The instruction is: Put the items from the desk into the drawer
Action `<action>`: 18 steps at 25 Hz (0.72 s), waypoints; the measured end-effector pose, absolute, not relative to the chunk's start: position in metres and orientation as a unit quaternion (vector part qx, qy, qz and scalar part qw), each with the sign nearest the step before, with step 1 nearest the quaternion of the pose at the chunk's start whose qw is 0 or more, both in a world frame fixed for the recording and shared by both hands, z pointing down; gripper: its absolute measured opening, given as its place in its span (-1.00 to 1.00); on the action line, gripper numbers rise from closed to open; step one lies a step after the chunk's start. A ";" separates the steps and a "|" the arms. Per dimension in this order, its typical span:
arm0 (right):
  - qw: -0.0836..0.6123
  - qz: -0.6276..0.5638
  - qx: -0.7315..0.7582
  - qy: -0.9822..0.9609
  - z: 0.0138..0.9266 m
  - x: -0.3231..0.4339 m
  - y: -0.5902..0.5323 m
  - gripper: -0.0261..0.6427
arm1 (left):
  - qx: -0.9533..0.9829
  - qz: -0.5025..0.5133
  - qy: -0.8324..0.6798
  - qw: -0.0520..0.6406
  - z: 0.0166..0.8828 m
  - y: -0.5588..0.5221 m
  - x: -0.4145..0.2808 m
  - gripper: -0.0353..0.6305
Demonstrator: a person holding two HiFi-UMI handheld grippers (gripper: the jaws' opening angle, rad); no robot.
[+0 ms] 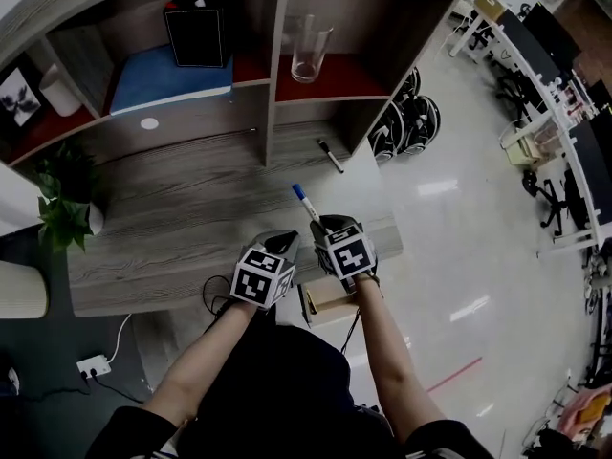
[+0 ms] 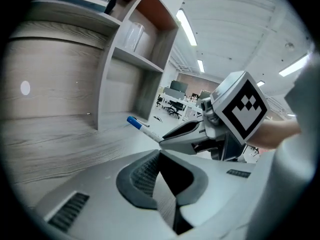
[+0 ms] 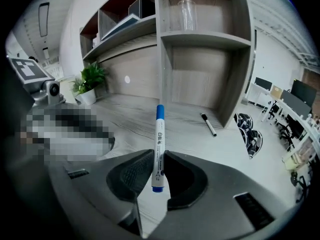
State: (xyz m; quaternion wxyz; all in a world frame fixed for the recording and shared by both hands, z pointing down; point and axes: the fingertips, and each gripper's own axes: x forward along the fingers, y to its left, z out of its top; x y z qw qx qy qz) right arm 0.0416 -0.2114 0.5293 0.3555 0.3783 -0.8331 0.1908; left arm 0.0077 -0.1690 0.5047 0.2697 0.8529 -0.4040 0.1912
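Blue-capped white marker (image 3: pixel 159 149) pinched near its butt end between the pads of the right gripper (image 3: pixel 159 159), jaws partly closed and pressing on the barrel, cap pointing away toward the shelves. Carried clear of the desk (image 1: pixel 191 208), above its front edge in the head view. Left gripper (image 2: pixel 160 156) just alongside to the left, jaws closed tip to tip with nothing between them.

Probably the carry toward the drawer. Hold the squeeze even: gripped low on a smooth round barrel, so likely to pivot or slip if swung fast. Bring the cap end down before letting go, and lay it flat rather than dropping it on end. Use the empty left gripper on the drawer front if needed. Pale wooden edge (image 1: pixel 330 302) under the desk's lip, perhaps the drawer, mostly hidden behind the grippers; cannot tell how far open.

Further out, a black-capped marker (image 1: pixel 331 156) lying on the grey wood-grain top near the right upright of the shelving, well apart from both grippers, not yet stowed. Potted plant (image 1: pixel 62 204) at the desk's left end. Above, red-backed shelves with an empty glass (image 1: pixel 308 51), a blue pad (image 1: pixel 172 79) and a black box (image 1: pixel 196 32). Beyond the desk's right end, glossy pale floor (image 1: pixel 459 218), office chairs and rows of desks.
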 end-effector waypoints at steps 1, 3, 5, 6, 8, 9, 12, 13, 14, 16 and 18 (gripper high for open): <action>0.352 0.192 0.385 -0.832 0.527 0.047 -0.206 -0.74 | 0.855 0.192 -0.401 0.267 0.504 -0.164 0.012 -0.88; 0.345 0.193 0.396 -0.829 0.524 0.058 -0.194 -0.74 | 0.859 0.198 -0.394 0.260 0.503 -0.154 0.022 -0.88; 0.340 0.195 0.406 -0.825 0.523 0.068 -0.181 -0.74 | 0.862 0.201 -0.387 0.257 0.503 -0.143 0.030 -0.88; 0.337 0.197 0.411 -0.824 0.523 0.074 -0.175 -0.74 | 0.864 0.203 -0.384 0.256 0.504 -0.137 0.034 -0.88; 0.333 0.200 0.419 -0.821 0.523 0.083 -0.161 -0.74 | 0.866 0.206 -0.378 0.254 0.505 -0.125 0.041 -0.88; 0.330 0.202 0.423 -0.819 0.524 0.088 -0.155 -0.74 | 0.868 0.207 -0.375 0.252 0.505 -0.119 0.045 -0.88; 0.324 0.210 0.435 -0.813 0.529 0.101 -0.134 -0.74 | 0.870 0.212 -0.368 0.249 0.508 -0.101 0.055 -0.88; 0.323 0.212 0.438 -0.812 0.530 0.106 -0.127 -0.74 | 0.872 0.214 -0.365 0.248 0.509 -0.096 0.058 -0.88; 0.322 0.213 0.442 -0.810 0.532 0.110 -0.121 -0.74 | 0.873 0.215 -0.362 0.247 0.510 -0.090 0.062 -0.88; 0.318 0.218 0.450 -0.805 0.534 0.119 -0.109 -0.74 | 0.875 0.219 -0.356 0.245 0.512 -0.080 0.069 -0.88; 0.314 0.226 0.459 -0.800 0.537 0.129 -0.097 -0.74 | 0.876 0.222 -0.351 0.245 0.515 -0.071 0.077 -0.88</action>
